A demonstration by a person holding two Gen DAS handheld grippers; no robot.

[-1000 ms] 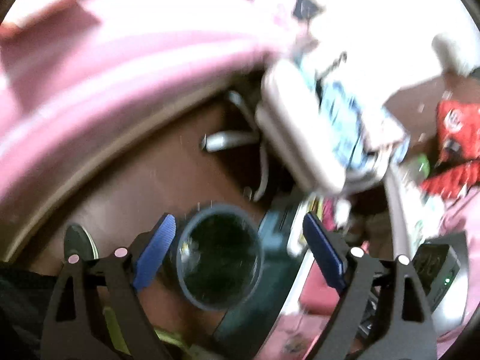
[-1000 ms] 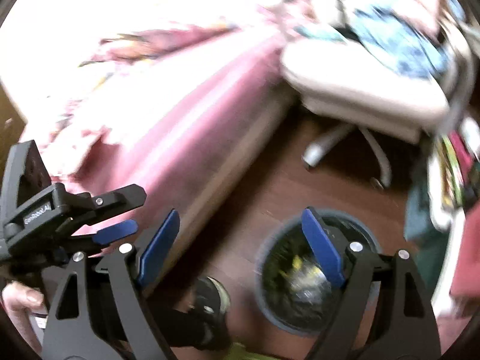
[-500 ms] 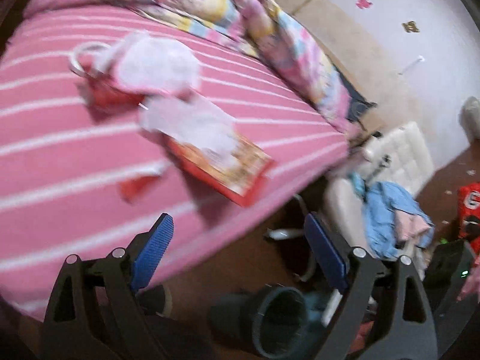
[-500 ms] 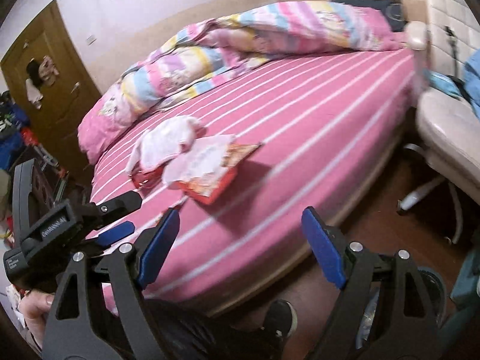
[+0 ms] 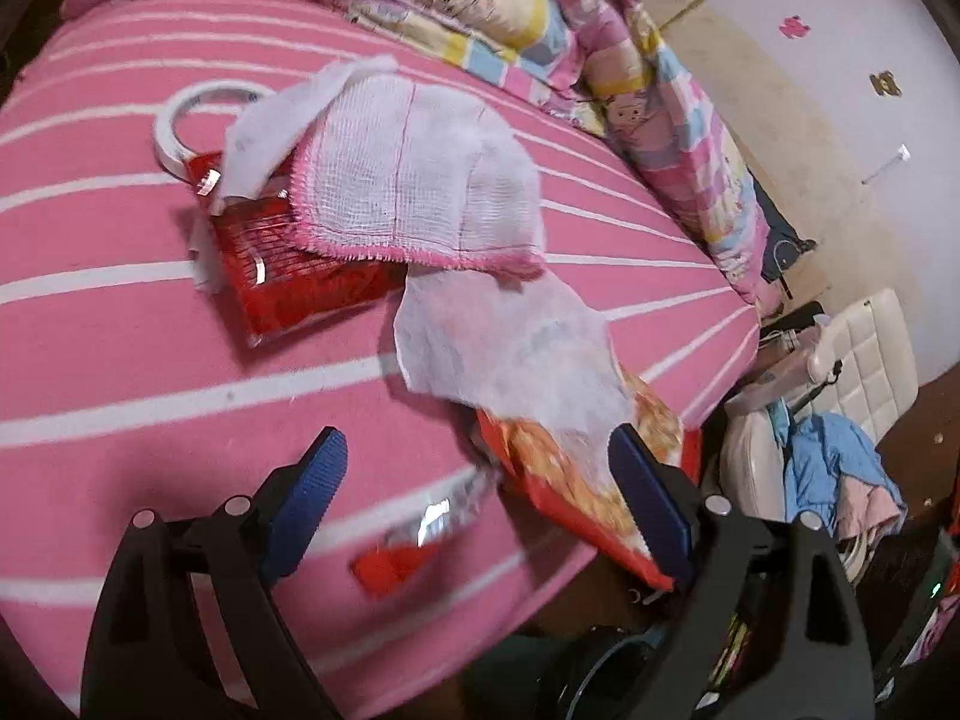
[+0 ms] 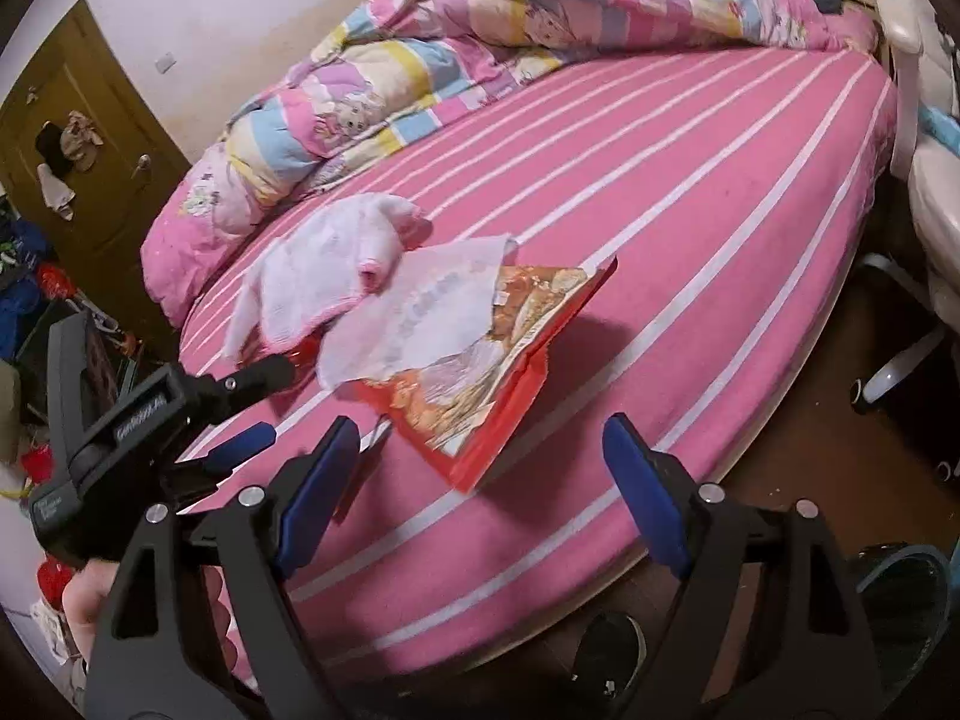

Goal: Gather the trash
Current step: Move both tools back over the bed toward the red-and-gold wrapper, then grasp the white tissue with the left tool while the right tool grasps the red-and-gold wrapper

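Overhead, both the left gripper and the right gripper hang with jaws wide apart and nothing between them, above a pink striped bed. Near its front edge lie 2 red snack wrappers, a white tissue and a pink-edged cloth; a rumpled quilt lines the far edge, and a dark bin stands on the brown floor.
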